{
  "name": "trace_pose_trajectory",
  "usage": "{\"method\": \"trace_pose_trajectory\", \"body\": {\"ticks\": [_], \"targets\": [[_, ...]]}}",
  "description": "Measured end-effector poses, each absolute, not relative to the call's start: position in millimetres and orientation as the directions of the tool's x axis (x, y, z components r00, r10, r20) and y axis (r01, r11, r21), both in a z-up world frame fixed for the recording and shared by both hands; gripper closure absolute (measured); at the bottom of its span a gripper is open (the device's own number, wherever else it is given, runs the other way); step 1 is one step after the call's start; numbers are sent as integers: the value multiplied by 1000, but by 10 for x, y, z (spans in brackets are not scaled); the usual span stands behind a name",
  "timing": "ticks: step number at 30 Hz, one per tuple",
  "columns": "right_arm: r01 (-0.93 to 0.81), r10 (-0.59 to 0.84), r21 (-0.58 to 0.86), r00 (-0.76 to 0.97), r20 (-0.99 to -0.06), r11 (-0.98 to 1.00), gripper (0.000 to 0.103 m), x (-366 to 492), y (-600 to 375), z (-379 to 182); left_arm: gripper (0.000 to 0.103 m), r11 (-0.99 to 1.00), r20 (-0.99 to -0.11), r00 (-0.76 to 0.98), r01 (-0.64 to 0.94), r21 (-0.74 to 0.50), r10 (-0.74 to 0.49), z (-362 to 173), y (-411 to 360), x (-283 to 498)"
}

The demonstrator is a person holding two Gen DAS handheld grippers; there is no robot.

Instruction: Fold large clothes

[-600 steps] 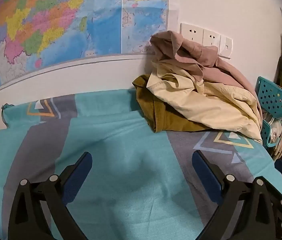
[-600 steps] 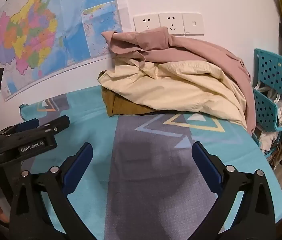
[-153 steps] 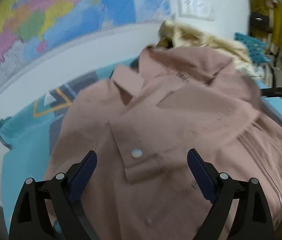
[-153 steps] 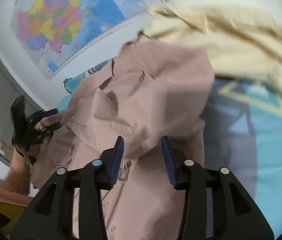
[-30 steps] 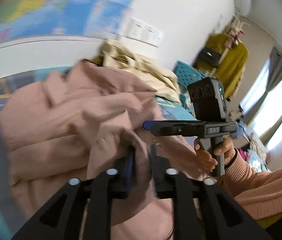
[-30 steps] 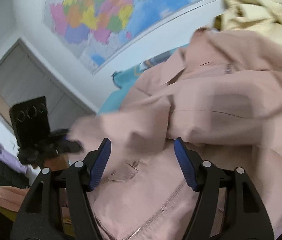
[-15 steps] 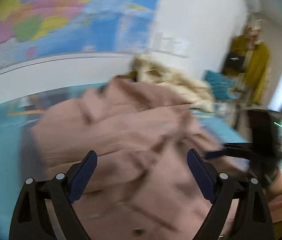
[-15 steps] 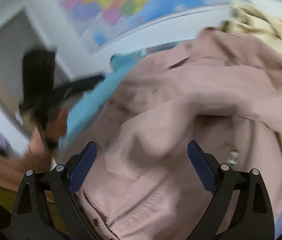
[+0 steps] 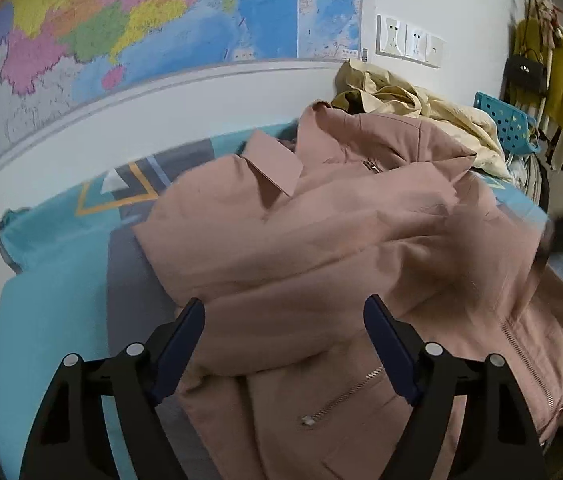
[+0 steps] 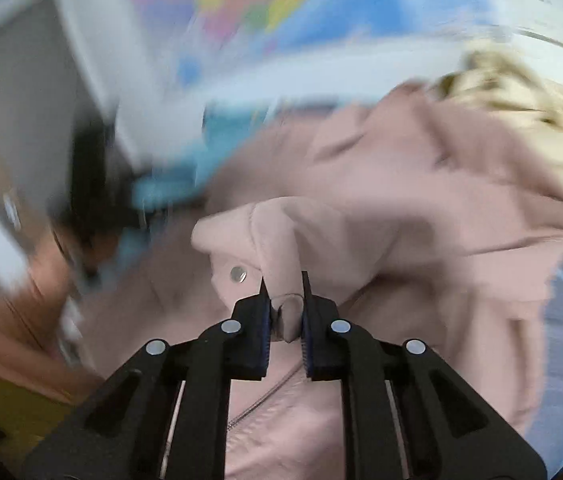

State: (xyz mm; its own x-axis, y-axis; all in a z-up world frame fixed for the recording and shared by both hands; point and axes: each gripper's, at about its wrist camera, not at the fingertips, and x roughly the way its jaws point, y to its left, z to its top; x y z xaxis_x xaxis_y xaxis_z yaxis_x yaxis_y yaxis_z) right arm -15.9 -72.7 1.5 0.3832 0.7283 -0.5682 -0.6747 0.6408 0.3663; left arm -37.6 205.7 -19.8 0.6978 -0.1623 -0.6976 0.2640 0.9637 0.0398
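One pink jacket point(image 9: 321, 240) occupies the centre of the left wrist view, and it carries one collar point(image 9: 277, 168) at upper centre and two visible zippers: one short pocket zipper point(image 9: 341, 398) at lower centre and one long front zipper point(image 9: 529, 360) at lower right. One pile of cream and olive clothes point(image 9: 413, 104) lies behind it at upper right, one patterned teal cloth point(image 9: 49, 280) covers the surface at left, and one teal perforated basket point(image 9: 509, 124) stands at right. On the wall there are one map point(image 9: 121, 28) at upper left and three white wall sockets point(image 9: 409, 42) in one row at upper right, and one snap button point(image 10: 238, 274) shows at centre of the right wrist view.
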Motion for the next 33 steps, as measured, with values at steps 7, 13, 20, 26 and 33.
{"method": "trace_pose_trajectory", "body": {"ticks": [7, 13, 20, 26, 33], "targets": [[-408, 732, 608, 418, -539, 681, 75, 152, -1766, -297, 26, 915, -703, 691, 375, 150, -168, -299, 1911, -365], [-295, 668, 606, 443, -598, 739, 38, 17, -2089, -510, 38, 895, -737, 671, 376, 242, -82, -519, 1853, -295], [-439, 659, 492, 465, -591, 752, 16, -81, -1629, -171, 79, 929, -743, 669, 291, 228, -27, -565, 2046, -279], [-528, 524, 260, 446, -726, 808, 58, 91, -902, -319, 87, 939, -745, 666, 237, 251, 32, -595, 2082, -304], [-581, 707, 412, 499, -501, 702, 100, 466, -1289, 229, 88, 977, -750, 646, 27, 213, 146, -643, 2472, -200]]}}
